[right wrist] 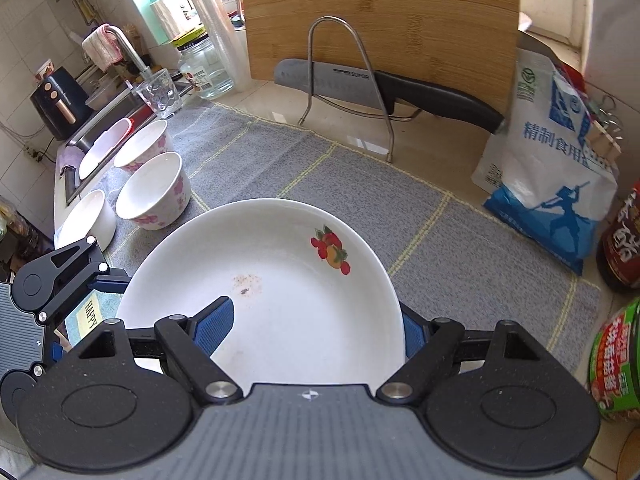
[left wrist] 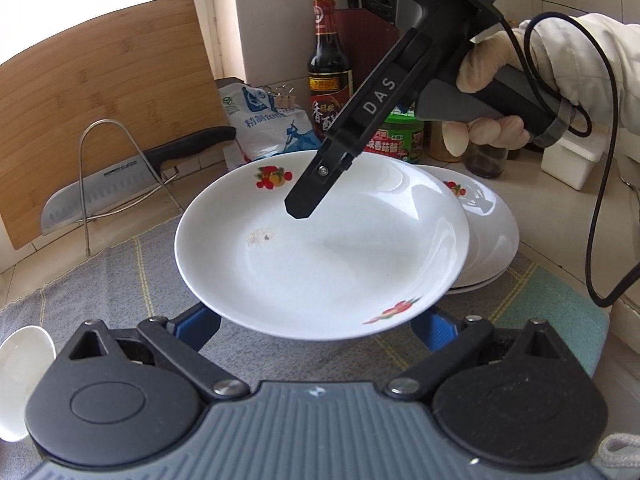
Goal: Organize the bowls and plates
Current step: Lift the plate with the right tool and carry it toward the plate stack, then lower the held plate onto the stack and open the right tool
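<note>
Left wrist view sits low and close behind the white plate (left wrist: 320,252), facing across the tabletop toward the bottles at the wall. Right wrist view looks down steeply, close, toward the cutting board (right wrist: 380,16). Shared: plate, board, knife (right wrist: 384,88), salt bag (right wrist: 548,184).

left gripper (left wrist: 316,326) level, blue fingers (left wrist: 200,326) spread wide; right gripper (right wrist: 316,330) angled downward, gloved right hand (left wrist: 490,80) gripping its handle

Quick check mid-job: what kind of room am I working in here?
A home kitchen counter, most likely. A knife sits in a wire rack against a wooden cutting board, a sink with a faucet lies to the left, and sauce bottles stand by the wall.
</note>
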{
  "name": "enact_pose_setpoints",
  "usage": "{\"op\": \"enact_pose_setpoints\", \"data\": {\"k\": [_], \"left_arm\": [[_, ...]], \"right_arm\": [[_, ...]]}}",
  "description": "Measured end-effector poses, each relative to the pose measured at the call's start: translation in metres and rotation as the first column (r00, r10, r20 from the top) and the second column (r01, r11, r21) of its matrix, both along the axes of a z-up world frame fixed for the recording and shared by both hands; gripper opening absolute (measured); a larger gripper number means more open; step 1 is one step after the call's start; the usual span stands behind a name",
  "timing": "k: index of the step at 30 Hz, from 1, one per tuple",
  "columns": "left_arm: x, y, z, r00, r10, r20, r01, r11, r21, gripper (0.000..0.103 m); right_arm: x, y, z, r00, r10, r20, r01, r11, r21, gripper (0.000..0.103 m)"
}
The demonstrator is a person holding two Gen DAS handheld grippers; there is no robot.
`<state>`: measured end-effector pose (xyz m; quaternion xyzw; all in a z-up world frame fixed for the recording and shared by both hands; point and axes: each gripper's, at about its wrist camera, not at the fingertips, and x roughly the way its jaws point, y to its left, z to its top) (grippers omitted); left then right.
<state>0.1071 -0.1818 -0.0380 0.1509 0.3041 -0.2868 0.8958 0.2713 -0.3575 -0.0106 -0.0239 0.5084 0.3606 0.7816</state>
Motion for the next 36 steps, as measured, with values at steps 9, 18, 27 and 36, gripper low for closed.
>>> {"op": "enact_pose_setpoints", "data": {"k": [9,18,27,36], "left_arm": [[0.003,-0.026,-0.006,0.993,-0.121,-0.019,0.121,0.993,-0.005,0.100],[0.008,-0.040,-0.013,0.979,-0.196,-0.050,0.196,0.981,0.004,0.100],[0.017,-0.042,-0.013,0.977,-0.204,-0.063,0.206,0.979,0.014,0.100],[0.020,-0.045,-0.013,0.974,-0.213,-0.072,0.215,0.976,0.020,0.100]], "right_arm": [[-0.025,-0.048,-0.001,0.992,-0.129,-0.004,0.129,0.992,-0.013,0.087],[-0.038,-0.082,-0.015,0.977,-0.210,-0.032,0.210,0.978,-0.018,0.087],[-0.038,-0.097,-0.028,0.969,-0.241,-0.055,0.241,0.970,-0.006,0.087],[-0.037,-0.102,-0.033,0.967,-0.248,-0.064,0.249,0.969,-0.002,0.088]]}}
